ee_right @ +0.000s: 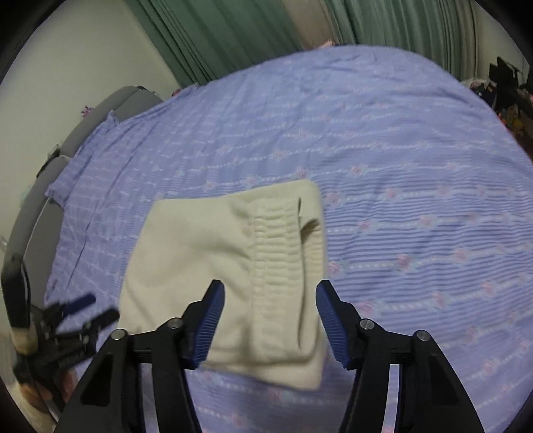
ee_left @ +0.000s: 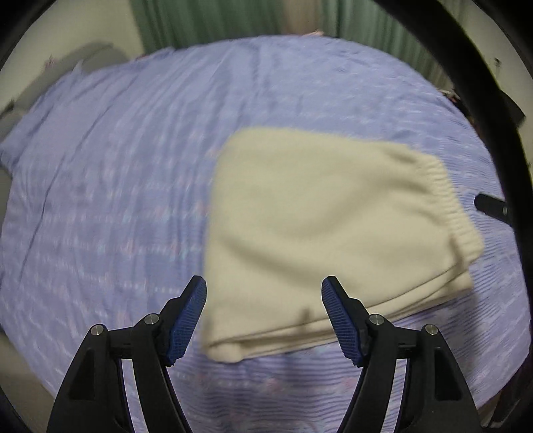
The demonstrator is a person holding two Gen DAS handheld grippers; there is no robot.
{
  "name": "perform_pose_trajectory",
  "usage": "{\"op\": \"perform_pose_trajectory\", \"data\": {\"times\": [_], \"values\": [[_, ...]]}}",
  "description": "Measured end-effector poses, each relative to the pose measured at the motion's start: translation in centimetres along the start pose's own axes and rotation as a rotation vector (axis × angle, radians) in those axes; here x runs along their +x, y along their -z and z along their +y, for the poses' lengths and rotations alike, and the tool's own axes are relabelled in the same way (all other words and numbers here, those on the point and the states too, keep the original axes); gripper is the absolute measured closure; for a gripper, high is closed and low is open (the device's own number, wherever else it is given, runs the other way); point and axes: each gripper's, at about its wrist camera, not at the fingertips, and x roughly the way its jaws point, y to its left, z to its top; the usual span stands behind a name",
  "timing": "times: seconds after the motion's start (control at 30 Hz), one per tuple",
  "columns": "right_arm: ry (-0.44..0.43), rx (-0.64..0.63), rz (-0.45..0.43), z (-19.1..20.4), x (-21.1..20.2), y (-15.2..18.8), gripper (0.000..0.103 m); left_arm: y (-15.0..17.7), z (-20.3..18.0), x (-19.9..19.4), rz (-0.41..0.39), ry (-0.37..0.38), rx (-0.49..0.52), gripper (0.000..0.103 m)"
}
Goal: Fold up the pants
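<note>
pants: the cream pants (ee_left: 333, 233) lie folded in a small, thick stack on the bed (ee_left: 116, 166). In the left wrist view they fill the middle and right of the frame. In the right wrist view they sit in the lower middle.
waistband: the ribbed stretchy waistband (ee_right: 279, 253) lies on top of the stack, near its right edge in the right wrist view.
bed: it has a purple cover with thin stripes. Green curtains (ee_right: 233, 30) hang at the top of both frames.
left tool: the left tool (ee_left: 263, 316) is wide open and holds nothing. Its blue pads (ee_left: 188, 319) hang over the near edge of the stack, low in the frame. I cannot tell if they touch the cloth.
right tool: the right tool (ee_right: 269, 319) is about half open and holds nothing. The waistband end shows between its pads, but they do not press on it.
risk one: I think a pinch could catch only the top layer. Then the stack would peel open.
risk two: a push from the side could slide the layers and spoil the neat fold.
risk three: a low dip could grab the bed cover too.
blur: both views are smeared, so small edges are hard to see.
</note>
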Motion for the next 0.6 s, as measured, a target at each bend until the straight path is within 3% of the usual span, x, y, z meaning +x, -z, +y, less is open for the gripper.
{"op": "perform_pose_trajectory", "data": {"times": [0.23, 0.37, 0.4, 0.43, 0.47, 0.6], "values": [[0.046, 0.035, 0.059, -0.6, 4.7, -2.4, 0.058, 1.3, 0.9, 2.1, 0.041, 0.03, -0.049, 0.033], [0.008, 0.116, 0.09, -1.6, 6.3, -3.3, 0.068, 1.3, 0.7, 3.9, 0.09, 0.051, -0.064, 0.035], [0.009, 0.12, 0.092, -1.7, 6.5, -3.5, 0.072, 1.2, 1.1, 4.6, 0.094, 0.046, -0.058, 0.035], [0.015, 0.116, 0.092, -1.6, 6.5, -3.6, 0.085, 1.2, 0.6, 4.9, 0.097, 0.041, -0.049, 0.035], [0.025, 0.102, 0.077, -1.5, 6.0, -3.9, 0.092, 1.2, 0.5, 4.9, 0.101, 0.038, -0.044, 0.035], [-0.005, 0.053, -0.01, -0.5, 3.3, -4.7, 0.097, 1.2, -0.6, 4.6, 0.1, 0.062, -0.03, 0.035]]}}
